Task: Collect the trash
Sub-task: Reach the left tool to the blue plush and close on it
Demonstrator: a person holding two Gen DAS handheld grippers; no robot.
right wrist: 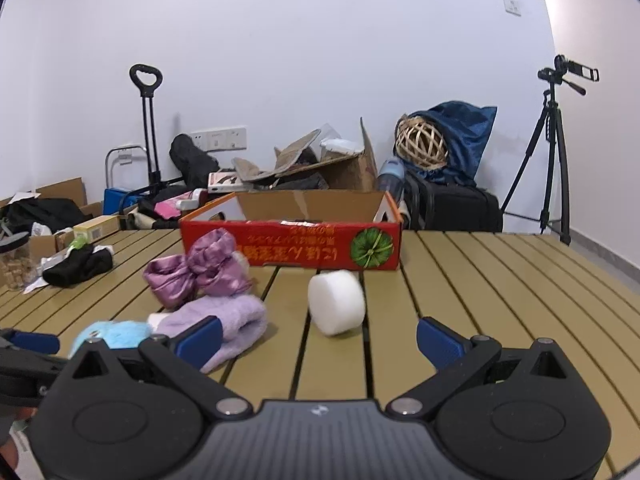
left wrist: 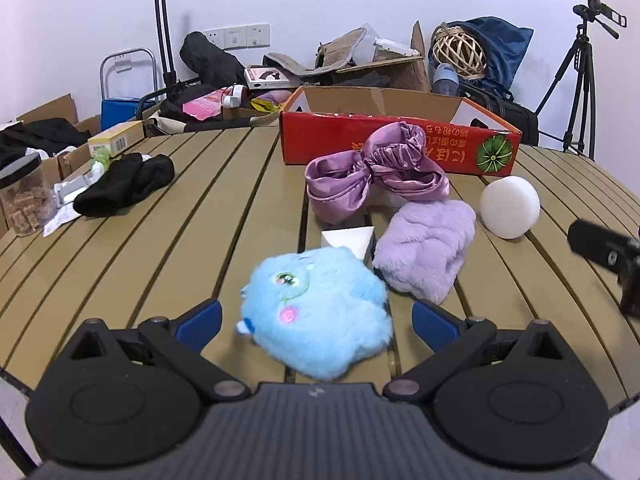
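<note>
A blue plush toy (left wrist: 316,312) lies on the slatted table between the open fingers of my left gripper (left wrist: 317,320); it also shows in the right wrist view (right wrist: 114,332). Behind it lie a small white box (left wrist: 348,240), a lilac fluffy cloth (left wrist: 424,248) (right wrist: 224,324), a purple satin bow (left wrist: 372,172) (right wrist: 200,274) and a white foam cylinder (left wrist: 510,206) (right wrist: 336,302). An open red cardboard box (left wrist: 400,146) (right wrist: 292,246) stands at the back. My right gripper (right wrist: 319,340) is open and empty, just short of the foam cylinder.
A black cloth (left wrist: 124,184) (right wrist: 78,266), a jar of brown cubes (left wrist: 24,204) and papers lie at the table's left. Beyond the table are boxes, bags, a trolley (left wrist: 160,32) and a camera tripod (left wrist: 576,80) (right wrist: 552,152).
</note>
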